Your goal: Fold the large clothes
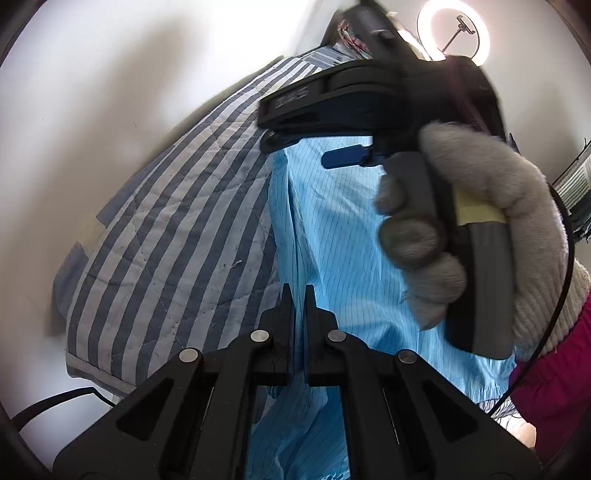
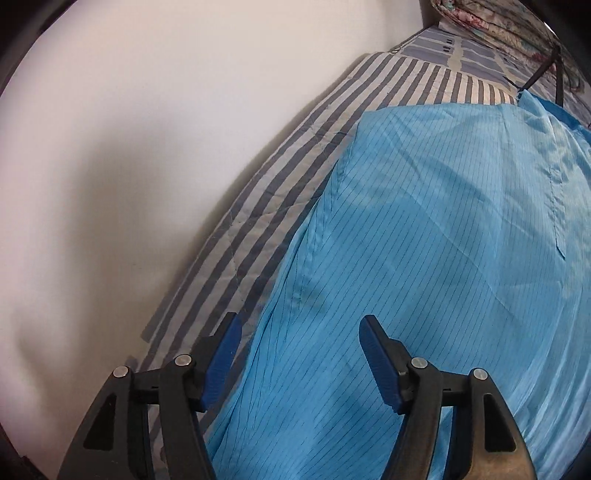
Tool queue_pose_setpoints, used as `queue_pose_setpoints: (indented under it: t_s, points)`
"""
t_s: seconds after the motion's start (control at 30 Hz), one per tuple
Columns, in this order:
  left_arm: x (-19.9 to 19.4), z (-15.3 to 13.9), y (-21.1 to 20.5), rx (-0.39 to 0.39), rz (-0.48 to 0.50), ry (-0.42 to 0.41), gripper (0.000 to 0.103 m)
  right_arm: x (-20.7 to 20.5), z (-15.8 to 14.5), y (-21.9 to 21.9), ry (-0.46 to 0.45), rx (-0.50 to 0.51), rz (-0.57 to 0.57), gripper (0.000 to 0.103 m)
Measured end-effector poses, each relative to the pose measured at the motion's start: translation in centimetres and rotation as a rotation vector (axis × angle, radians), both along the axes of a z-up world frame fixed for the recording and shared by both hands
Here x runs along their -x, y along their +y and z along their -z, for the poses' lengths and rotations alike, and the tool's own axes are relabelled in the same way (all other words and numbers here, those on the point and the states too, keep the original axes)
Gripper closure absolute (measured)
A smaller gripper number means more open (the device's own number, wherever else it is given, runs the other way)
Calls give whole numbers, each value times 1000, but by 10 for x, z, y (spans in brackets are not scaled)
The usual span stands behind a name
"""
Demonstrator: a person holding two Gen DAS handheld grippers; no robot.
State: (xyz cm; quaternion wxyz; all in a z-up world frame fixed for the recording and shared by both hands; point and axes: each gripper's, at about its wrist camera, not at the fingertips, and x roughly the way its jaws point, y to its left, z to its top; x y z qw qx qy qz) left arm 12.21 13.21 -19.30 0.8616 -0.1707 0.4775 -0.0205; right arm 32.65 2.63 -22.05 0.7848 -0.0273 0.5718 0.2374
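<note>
A large light blue garment (image 2: 424,221) with thin dark pinstripes lies spread on a striped bed cover (image 2: 280,177). My right gripper (image 2: 299,319) hovers open over the garment's left edge, and nothing sits between its blue pads (image 2: 376,354). In the left wrist view the same gripper (image 1: 295,151) is held by a grey gloved hand (image 1: 480,221) above the cloth. My left gripper (image 1: 298,295) is shut on a bunch of the blue garment (image 1: 332,229). The cloth hangs in folds beneath its fingers.
A white wall (image 2: 147,147) runs close along the bed's left side. Folded patterned bedding (image 2: 491,22) lies at the far end of the bed. A ring light (image 1: 454,33) stands at the upper right, and a magenta sleeve (image 1: 554,376) is at the right edge.
</note>
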Motion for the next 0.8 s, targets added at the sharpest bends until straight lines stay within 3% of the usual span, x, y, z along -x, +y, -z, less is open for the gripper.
queue_pose_setpoints:
  t_s: [0.07, 0.1, 0.17, 0.23, 0.5, 0.8]
  points:
    - [-1, -1, -6, -8, 5, -3, 103, 4, 6, 11, -10, 59, -19, 37]
    - [-2, -1, -8, -11, 8, -3, 103, 5, 9, 15, -18, 90, -25, 59]
    - [-3, -2, -15, -19, 16, -8, 103, 6, 14, 20, -13, 130, -25, 91]
    - [-3, -5, -21, -27, 26, -17, 103, 6, 13, 13, -3, 85, -1, 99]
    - [5, -23, -73, -96, 102, -74, 103, 0, -6, -47, 18, -188, 65, 103]
    - [4, -33, -158, -156, 243, -102, 103, 12, -10, -155, 18, -438, 205, 103]
